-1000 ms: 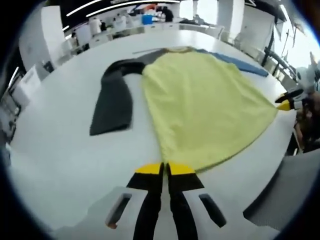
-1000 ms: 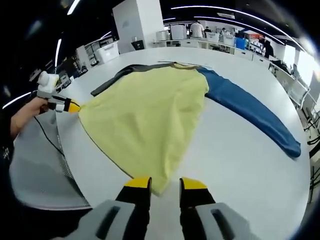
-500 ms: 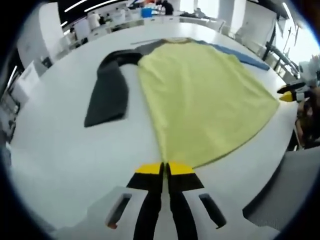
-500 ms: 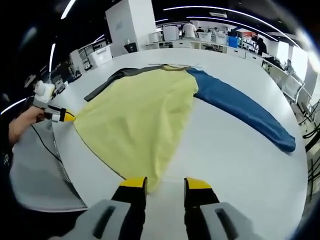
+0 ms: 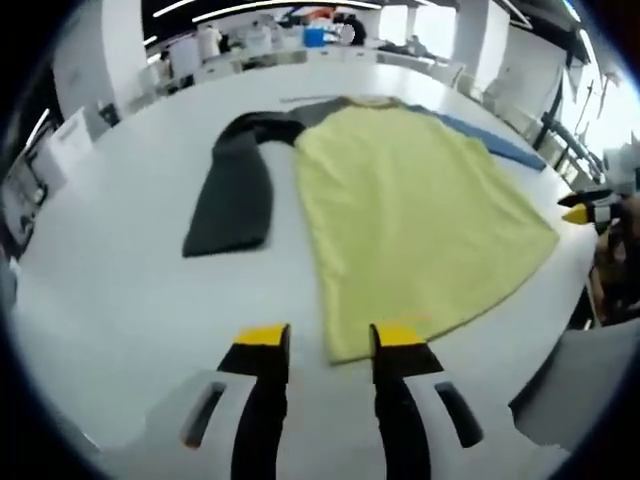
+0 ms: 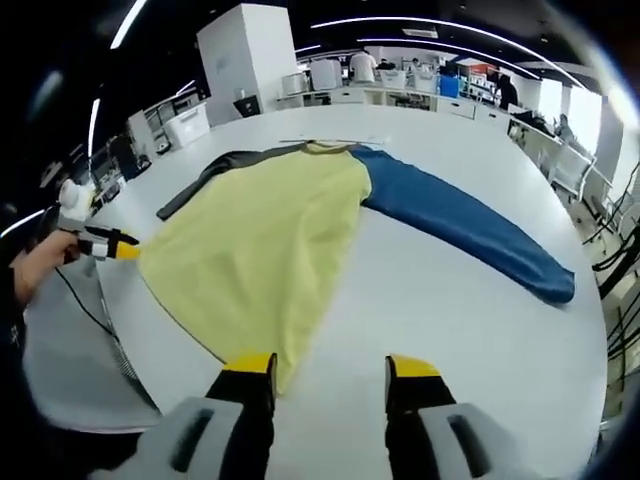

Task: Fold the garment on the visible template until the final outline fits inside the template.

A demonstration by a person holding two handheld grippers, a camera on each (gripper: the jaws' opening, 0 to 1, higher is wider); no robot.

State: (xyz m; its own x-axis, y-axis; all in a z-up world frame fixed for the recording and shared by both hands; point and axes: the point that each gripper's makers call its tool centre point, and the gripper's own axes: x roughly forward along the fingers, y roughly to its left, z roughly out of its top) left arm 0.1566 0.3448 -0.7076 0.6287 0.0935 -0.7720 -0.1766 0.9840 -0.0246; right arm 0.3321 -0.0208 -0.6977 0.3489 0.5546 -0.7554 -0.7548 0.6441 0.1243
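A long-sleeved garment lies spread flat on the white table (image 5: 120, 300). Its yellow body (image 5: 410, 210) has a dark grey sleeve (image 5: 235, 195) on one side and a blue sleeve (image 5: 490, 140) on the other. My left gripper (image 5: 330, 338) stands open, and the body's near hem corner lies loose on the table between its jaws. In the right gripper view the yellow body (image 6: 260, 240), the blue sleeve (image 6: 470, 225) and the grey sleeve (image 6: 205, 175) show again. My right gripper (image 6: 331, 365) is open and holds nothing, with the other hem corner beside its left jaw.
The table's near edge runs just below both grippers. A grey mesh surface (image 6: 70, 350) sits past that edge. A hand holds the left gripper (image 6: 118, 248) at the hem's far corner. Benches with boxes and people (image 6: 400, 70) line the back of the room.
My left gripper has opened and let go of the hem corner it was shut on; the corner now rests on the table. The right gripper's jaws stand a little wider apart.
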